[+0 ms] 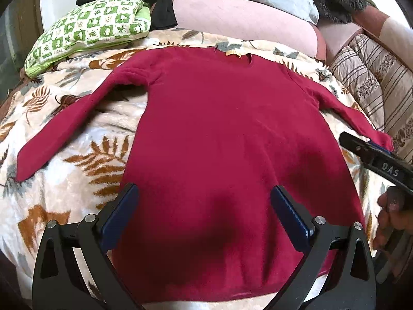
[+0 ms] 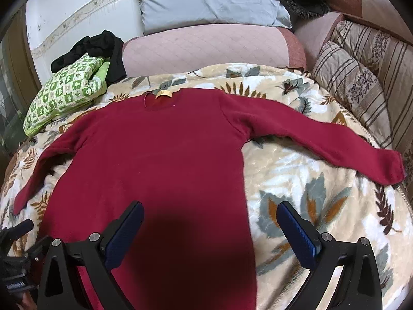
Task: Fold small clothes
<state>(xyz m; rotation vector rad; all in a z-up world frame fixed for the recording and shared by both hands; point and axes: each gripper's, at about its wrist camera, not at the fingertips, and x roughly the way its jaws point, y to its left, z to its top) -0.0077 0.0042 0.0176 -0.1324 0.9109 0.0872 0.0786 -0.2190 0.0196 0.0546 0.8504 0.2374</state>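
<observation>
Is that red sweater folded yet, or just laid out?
Laid out, not folded. The red sweater lies flat on the leaf-patterned blanket, both sleeves stretched sideways, neck label showing. Both grippers are open and hold nothing.

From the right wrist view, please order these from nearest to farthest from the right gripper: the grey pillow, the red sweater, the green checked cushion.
From the right gripper, which is open:
1. Red sweater: directly below and ahead, spread flat on the leaf-print blanket.
2. Green checked cushion: far left, at the blanket's edge.
3. Grey pillow: farthest, at the back against the wall.
</observation>
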